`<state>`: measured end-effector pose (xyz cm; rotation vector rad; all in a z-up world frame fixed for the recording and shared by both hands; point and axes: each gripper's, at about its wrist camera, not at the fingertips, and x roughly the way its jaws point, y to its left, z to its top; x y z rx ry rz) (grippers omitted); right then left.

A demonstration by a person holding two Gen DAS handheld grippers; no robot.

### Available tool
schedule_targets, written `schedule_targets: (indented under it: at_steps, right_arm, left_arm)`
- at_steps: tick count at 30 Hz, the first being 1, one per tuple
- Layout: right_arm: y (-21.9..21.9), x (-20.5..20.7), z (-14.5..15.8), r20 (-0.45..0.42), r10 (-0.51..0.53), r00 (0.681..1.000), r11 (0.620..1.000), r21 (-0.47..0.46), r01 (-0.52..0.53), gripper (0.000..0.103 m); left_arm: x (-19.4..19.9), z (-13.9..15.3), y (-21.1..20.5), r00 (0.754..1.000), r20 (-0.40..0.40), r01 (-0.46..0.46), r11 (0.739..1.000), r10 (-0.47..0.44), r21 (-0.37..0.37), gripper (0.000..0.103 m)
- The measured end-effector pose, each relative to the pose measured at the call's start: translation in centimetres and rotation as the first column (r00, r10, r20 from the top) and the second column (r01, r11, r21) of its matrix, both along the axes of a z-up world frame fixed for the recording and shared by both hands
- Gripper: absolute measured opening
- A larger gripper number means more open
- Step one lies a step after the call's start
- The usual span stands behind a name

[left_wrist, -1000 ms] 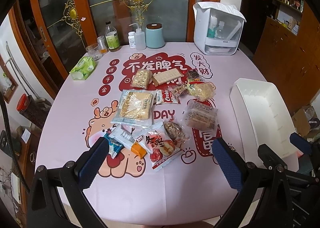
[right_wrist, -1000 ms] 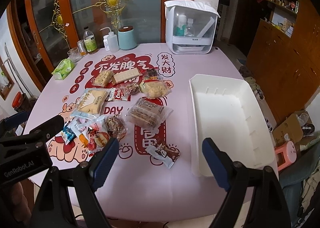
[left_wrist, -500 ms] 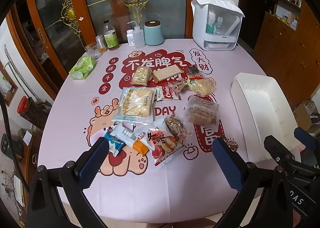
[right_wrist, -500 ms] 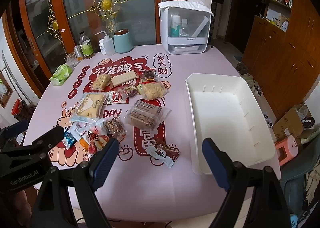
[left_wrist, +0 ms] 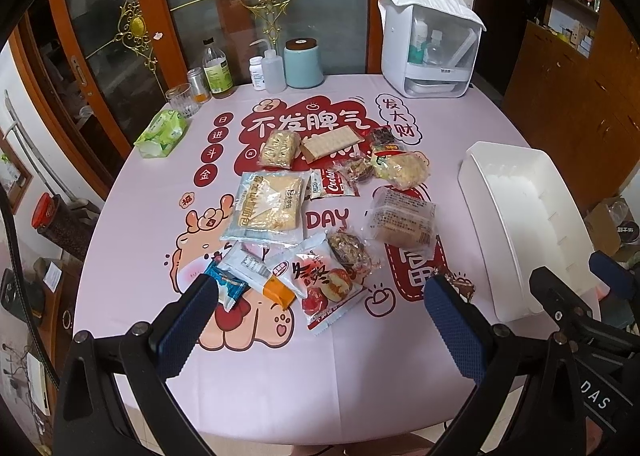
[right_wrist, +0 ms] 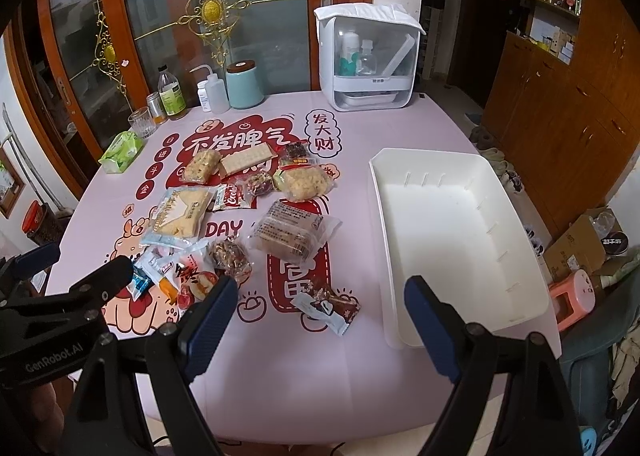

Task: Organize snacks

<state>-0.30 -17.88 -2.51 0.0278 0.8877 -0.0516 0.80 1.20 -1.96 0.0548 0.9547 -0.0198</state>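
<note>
bin (right_wrist: 460, 232): white, long axis runs away from camera | snacks (right_wrist: 288, 234): scattered left of bin | left gripper (left_wrist: 320, 304): spread wide, empty | right gripper (right_wrist: 316, 308): spread wide, empty

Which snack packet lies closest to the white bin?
The brown chocolate-bar packet, lying alone near the table's front edge, apart from the main pile and nearest the white bin.

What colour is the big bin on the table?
White; the bin shows best in the right wrist view.
</note>
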Motion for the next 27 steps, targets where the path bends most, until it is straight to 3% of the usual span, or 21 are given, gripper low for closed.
schedule_targets:
  at_steps: [27]
  right_arm:
    - [1.6, 0.3, 0.5, 0.01, 0.009, 1.0, 1.0, -0.01, -0.008, 0.086]
  left_arm:
    - [0.1, 0.2, -0.3, 1.0, -0.003, 0.001, 1.0, -0.001, -0.012, 0.102]
